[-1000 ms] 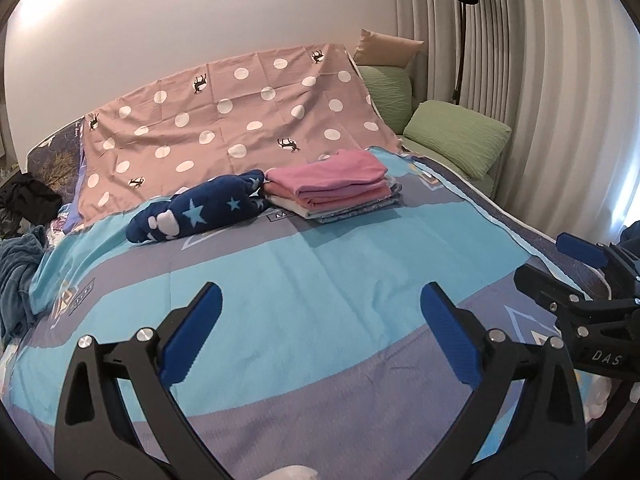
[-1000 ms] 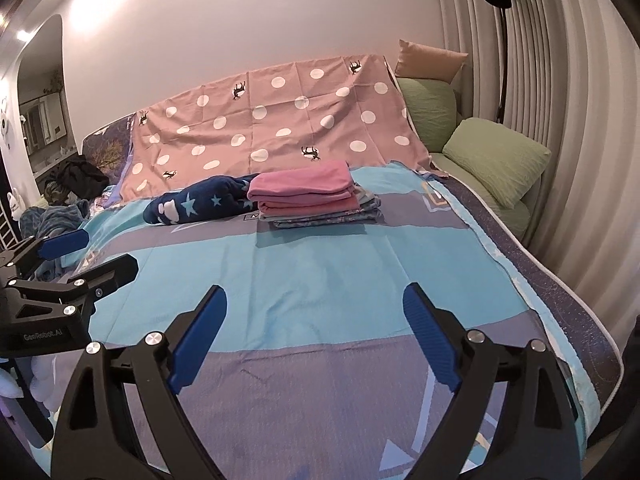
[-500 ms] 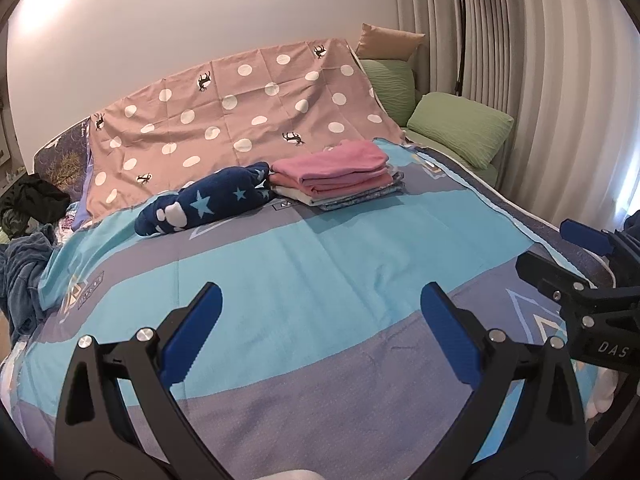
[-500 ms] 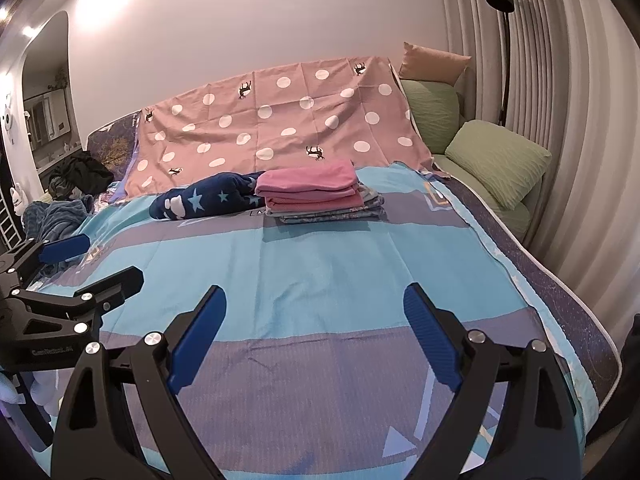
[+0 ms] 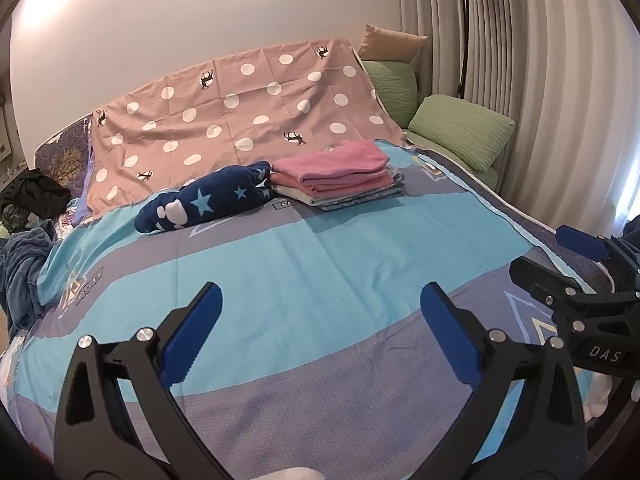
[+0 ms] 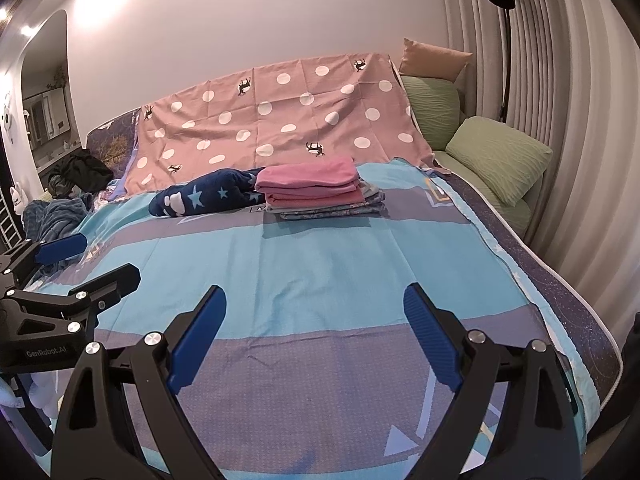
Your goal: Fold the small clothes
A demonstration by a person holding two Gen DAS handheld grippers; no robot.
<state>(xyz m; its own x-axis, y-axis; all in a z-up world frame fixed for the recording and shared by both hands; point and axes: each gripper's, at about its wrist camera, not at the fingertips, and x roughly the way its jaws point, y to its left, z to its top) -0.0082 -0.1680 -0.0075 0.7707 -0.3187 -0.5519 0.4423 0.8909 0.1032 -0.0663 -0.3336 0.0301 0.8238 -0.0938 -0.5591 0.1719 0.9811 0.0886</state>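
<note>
I see both hand-held grippers, left [image 5: 320, 332] and right [image 6: 314, 330], spread empty over the bed [image 5: 320, 264], well short of the folded stack [image 5: 336, 176].

The bedspread [image 5: 320, 272] is matt woven cloth. The navy star garment [image 5: 208, 204] looks soft, fleecy. Gripper fingers [image 6: 196, 336] are matt black plastic with ribbed blue pads.

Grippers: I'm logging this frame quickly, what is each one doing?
Left gripper: open, holding nothing, above the blue striped bedspread.
Right gripper: open, holding nothing.
</note>
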